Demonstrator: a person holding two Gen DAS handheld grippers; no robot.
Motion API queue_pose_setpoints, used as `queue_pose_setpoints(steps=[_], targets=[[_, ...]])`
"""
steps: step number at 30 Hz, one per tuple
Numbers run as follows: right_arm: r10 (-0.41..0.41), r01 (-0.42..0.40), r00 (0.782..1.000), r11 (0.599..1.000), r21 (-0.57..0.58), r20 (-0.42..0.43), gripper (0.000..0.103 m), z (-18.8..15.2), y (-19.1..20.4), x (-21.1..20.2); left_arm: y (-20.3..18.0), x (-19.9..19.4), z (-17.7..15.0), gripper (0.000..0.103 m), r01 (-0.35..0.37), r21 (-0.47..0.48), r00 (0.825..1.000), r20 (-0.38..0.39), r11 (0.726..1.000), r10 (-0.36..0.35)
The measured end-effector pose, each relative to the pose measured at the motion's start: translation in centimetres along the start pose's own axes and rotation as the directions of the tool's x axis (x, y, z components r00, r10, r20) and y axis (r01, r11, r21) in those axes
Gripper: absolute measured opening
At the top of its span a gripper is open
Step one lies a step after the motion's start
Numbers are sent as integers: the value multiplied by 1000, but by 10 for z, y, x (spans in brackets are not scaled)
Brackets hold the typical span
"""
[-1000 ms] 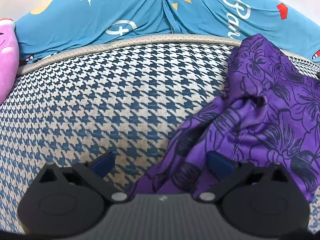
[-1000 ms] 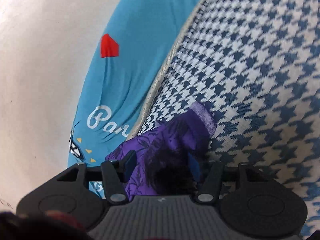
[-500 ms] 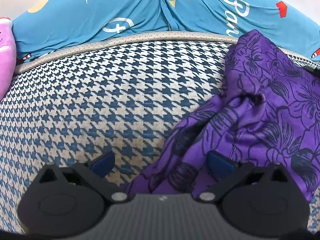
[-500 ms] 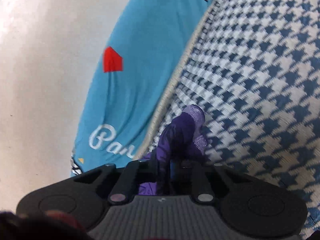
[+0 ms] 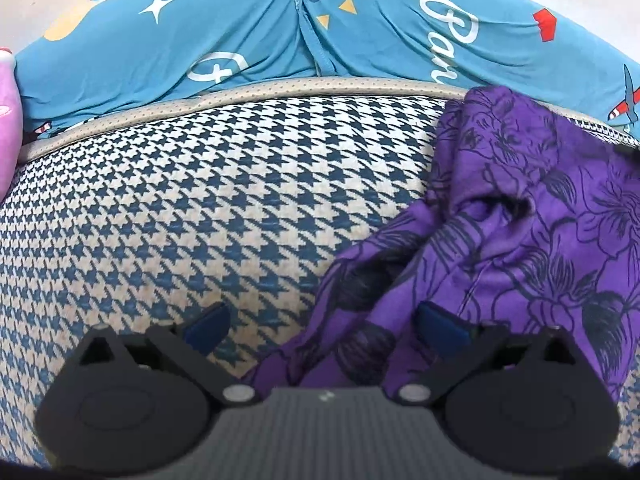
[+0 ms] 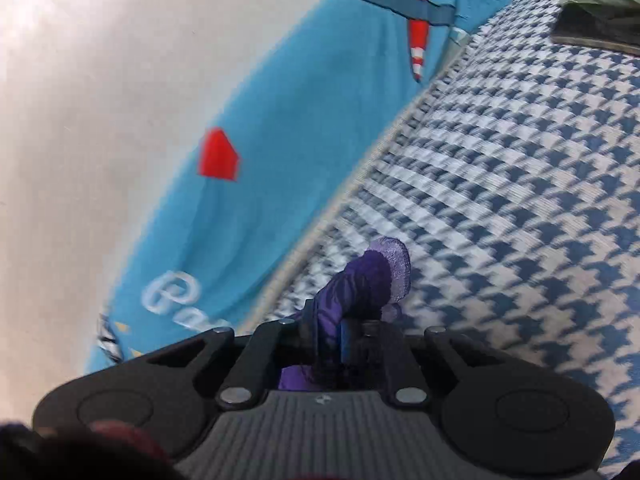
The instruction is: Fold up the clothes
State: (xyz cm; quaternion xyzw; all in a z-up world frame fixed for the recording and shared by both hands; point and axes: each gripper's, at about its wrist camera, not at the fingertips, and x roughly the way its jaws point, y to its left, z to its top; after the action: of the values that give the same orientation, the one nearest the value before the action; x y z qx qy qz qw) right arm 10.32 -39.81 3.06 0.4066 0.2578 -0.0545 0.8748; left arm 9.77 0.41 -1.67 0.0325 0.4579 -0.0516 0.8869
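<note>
A purple garment with dark flower print [image 5: 520, 216] lies crumpled on the houndstooth cushion [image 5: 200, 208], at the right in the left wrist view. My left gripper [image 5: 320, 324] is open, low over the cushion, with the garment's near edge lying between its blue pads [image 5: 440, 324]. My right gripper [image 6: 340, 340] is shut on a bunched edge of the purple garment [image 6: 368, 280], which sticks up past the fingertips above the cushion [image 6: 520, 200].
A blue printed pillow [image 5: 280, 32] lines the back of the cushion and shows beside a white wall [image 6: 80, 100] in the right wrist view. A pink plush [image 5: 6, 120] sits at far left. A grey-green object [image 6: 592, 4] lies at the cushion's far corner.
My right gripper closed on the garment's edge and lifted and swung it toward the far corner. My left gripper stayed open, drifting slightly.
</note>
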Motion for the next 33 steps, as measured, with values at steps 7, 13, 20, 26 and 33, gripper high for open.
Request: queue_pose_setpoints(steps=[7, 13, 20, 26, 33], targets=[[-56, 82, 993, 955, -284, 100, 19, -6, 45, -24, 10, 5, 3, 103, -52, -9, 999, -5, 999, 52], [-65, 141, 981, 881, -451, 181, 37, -25, 78, -39, 26, 10, 3, 103, -104, -52, 994, -18, 993, 104], [-41, 129, 983, 848, -513, 180, 40, -42, 101, -59, 45, -20, -2, 103, -151, -94, 988, 15, 984, 154], [50, -68, 998, 864, -500, -49, 40, -78, 115, -52, 62, -47, -15, 103, -121, -116, 993, -4, 986, 122], [71, -208, 968, 763, -612, -241, 40, -144, 141, -34, 70, -52, -20, 103, -117, -142, 993, -20, 983, 115]])
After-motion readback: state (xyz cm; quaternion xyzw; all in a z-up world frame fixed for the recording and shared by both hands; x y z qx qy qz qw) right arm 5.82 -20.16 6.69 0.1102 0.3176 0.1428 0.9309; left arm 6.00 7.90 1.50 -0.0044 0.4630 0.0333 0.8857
